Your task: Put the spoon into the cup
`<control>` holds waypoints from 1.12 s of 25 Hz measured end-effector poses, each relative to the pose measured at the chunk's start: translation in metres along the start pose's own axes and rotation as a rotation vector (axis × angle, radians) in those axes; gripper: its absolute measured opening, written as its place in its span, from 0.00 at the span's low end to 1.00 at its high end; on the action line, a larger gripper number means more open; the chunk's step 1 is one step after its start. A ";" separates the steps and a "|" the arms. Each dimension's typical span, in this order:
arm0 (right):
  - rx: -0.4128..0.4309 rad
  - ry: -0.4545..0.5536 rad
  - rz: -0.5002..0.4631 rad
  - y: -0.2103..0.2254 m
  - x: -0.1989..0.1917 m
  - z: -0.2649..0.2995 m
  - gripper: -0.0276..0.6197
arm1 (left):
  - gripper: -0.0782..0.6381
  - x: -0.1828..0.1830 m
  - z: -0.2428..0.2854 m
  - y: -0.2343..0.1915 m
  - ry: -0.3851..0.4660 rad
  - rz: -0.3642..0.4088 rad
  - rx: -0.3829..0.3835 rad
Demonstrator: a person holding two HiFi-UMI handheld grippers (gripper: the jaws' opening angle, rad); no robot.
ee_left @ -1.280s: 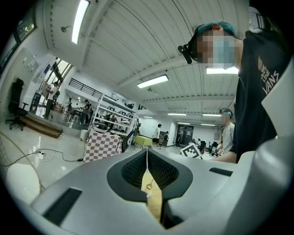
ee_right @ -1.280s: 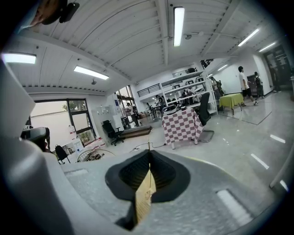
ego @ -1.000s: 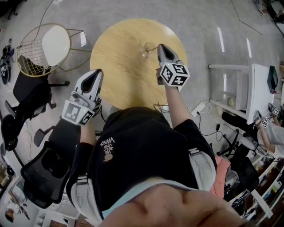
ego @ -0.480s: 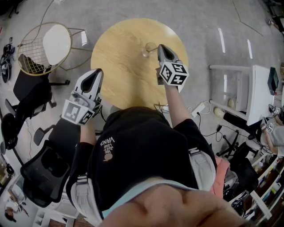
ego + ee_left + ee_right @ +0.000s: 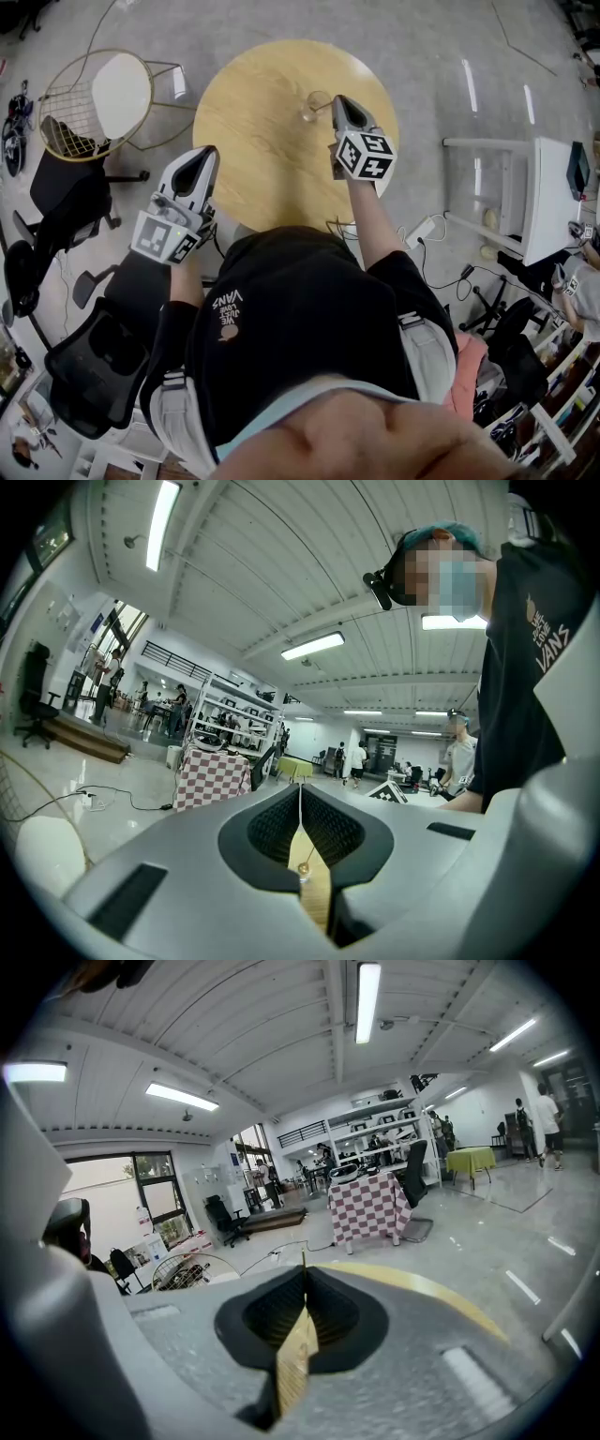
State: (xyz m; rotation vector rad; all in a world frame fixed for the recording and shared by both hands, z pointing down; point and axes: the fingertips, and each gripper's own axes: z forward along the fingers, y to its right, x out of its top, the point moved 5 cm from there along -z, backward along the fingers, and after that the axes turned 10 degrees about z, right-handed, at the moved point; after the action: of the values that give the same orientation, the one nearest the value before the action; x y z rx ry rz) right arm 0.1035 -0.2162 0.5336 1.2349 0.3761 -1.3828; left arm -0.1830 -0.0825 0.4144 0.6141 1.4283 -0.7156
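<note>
Spoon cannot be told apart from the cup (image 5: 314,103), which stands at 1 o'clock on the worktop (image 5: 253,150), near the far edge. Both jaw pairs are closed on nothing. We find the right gripper (image 5: 339,99) just beside the cup at its 4 o'clock and the left gripper (image 5: 208,152) at the worktop's 8 o'clock rim. We judge placement likely done. Withdrawal is left, with bare wood open toward 6 o'clock.

Matt pale-wood table (image 5: 253,141), clear, probably glass cup (image 5: 313,105), glossy grey floor (image 5: 441,56).
</note>
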 end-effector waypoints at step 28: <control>-0.020 -0.024 -0.015 0.001 -0.010 0.008 0.04 | 0.11 0.000 0.000 0.000 -0.004 -0.003 -0.011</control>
State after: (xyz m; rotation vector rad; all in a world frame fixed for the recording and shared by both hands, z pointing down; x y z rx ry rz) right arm 0.0983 -0.2180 0.5448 1.2001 0.3823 -1.4019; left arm -0.1831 -0.0827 0.4146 0.6016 1.4285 -0.7106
